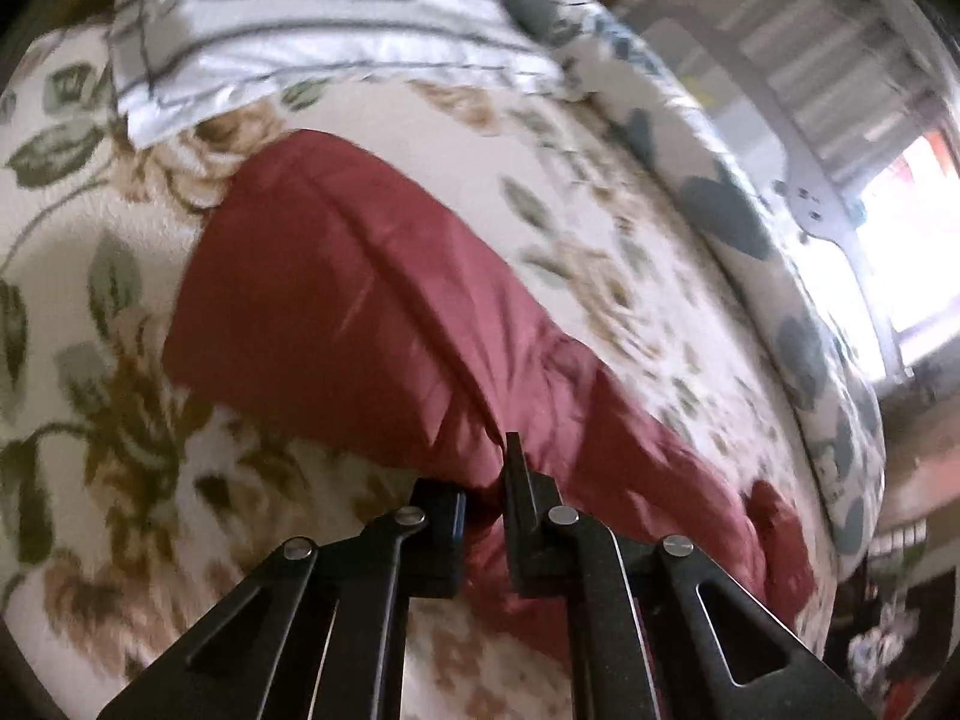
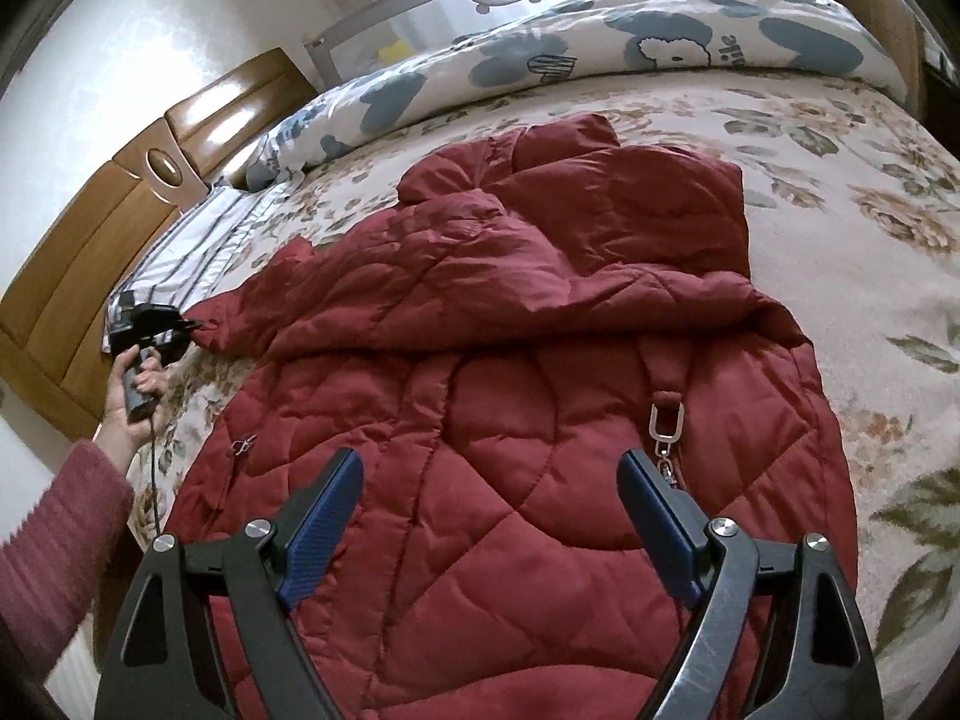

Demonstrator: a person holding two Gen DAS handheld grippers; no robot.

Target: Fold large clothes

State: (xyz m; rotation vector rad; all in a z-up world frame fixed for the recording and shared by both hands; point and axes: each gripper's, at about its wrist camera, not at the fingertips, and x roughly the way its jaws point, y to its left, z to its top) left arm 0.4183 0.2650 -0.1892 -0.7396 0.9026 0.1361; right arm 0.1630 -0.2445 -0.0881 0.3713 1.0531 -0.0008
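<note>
R gripper (image 2: 489, 516) jaws wide over red jacket (image 2: 510, 372); L gripper (image 2: 191, 324) pinching sleeve.

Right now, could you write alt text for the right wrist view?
A red quilted jacket lies spread on a floral bedspread, with the right hand-held gripper open above it. At far left, the left hand-held gripper pinches the sleeve end.

Left gripper (image 1: 483, 495) pinched — right gripper (image 2: 489, 516) wide
</note>
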